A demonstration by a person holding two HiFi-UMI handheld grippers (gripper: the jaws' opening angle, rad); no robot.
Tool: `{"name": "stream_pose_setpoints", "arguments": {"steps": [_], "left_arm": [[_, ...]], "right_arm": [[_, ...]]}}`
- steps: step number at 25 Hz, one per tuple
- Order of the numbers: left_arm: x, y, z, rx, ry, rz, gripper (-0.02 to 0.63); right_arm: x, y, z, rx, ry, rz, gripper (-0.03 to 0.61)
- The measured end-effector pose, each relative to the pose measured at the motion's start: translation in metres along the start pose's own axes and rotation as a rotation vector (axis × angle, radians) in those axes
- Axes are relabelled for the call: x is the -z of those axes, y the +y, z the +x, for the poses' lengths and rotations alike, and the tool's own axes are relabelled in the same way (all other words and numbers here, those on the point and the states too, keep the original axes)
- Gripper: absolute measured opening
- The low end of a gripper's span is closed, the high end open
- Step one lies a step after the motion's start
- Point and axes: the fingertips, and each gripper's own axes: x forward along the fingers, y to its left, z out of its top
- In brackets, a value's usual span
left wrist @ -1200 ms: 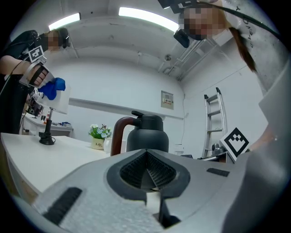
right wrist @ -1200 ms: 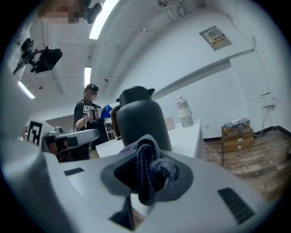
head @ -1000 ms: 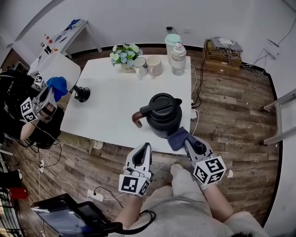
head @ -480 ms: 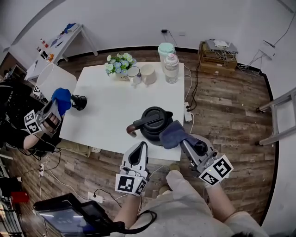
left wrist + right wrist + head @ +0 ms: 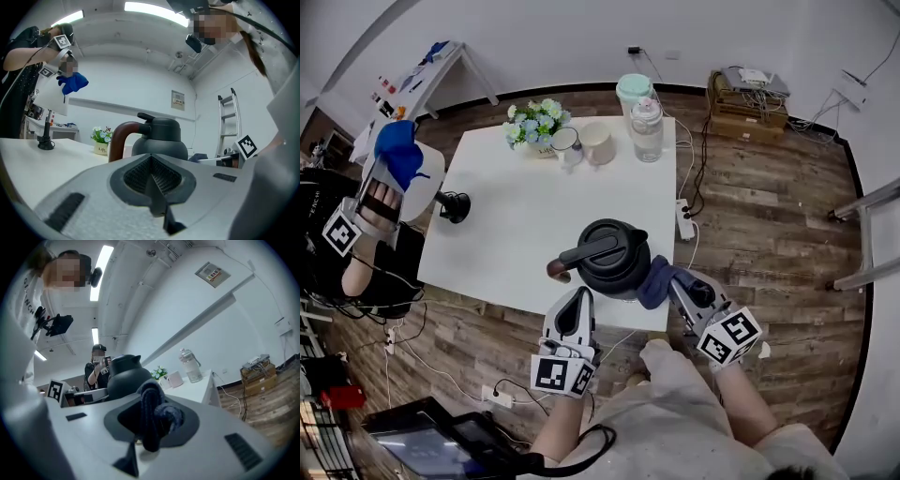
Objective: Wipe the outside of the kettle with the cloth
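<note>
Wiping looks underway: right claw (image 5: 677, 281) pinching the cloth (image 5: 654, 279) against the kettle (image 5: 612, 255) near the surface (image 5: 534, 211) edge, left claw (image 5: 578, 298) pressed together, empty; next, probably sweep cloth round the body.

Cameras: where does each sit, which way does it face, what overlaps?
Head view: on the person's head, facing steeply down at the white table; shows both forearms, the left tool and right tool.
Left gripper view: on the left tool, facing along its shut, empty jaws toward the kettle; the person's pale clothing fills the right edge.
Right gripper view: on the right tool, facing along jaws shut on the cloth; clothing at left.
Shared: both gripper views see the kettle and the other tool's marker cube.
</note>
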Motion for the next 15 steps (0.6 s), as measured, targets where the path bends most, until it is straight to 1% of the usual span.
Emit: {"name": "stream_pose_setpoints", "arguments": {"steps": [4, 7, 10, 12, 13, 15], "left_arm": [[0.007, 0.007, -0.001, -0.007, 0.007, 0.015, 0.008], [0.013, 0.010, -0.001, -0.012, 0.003, 0.021, 0.008], [0.017, 0.011, -0.003, -0.007, 0.004, 0.037, 0.008], [0.017, 0.009, -0.004, 0.003, 0.010, 0.055, 0.008], [0.014, 0.008, -0.004, 0.008, 0.012, 0.058, 0.008], [0.006, 0.005, -0.004, 0.011, 0.008, 0.046, 0.008]], "right_arm": [[0.026, -0.015, 0.008, 0.041, 0.068, -0.004, 0.066], [0.041, -0.027, 0.012, 0.095, 0.141, -0.044, 0.066], [0.046, -0.031, 0.013, 0.131, 0.169, -0.088, 0.066], [0.037, -0.033, 0.006, 0.182, 0.150, -0.124, 0.066], [0.025, -0.032, 0.001, 0.198, 0.115, -0.132, 0.066], [-0.013, -0.022, -0.013, 0.193, 0.002, -0.121, 0.066]]}}
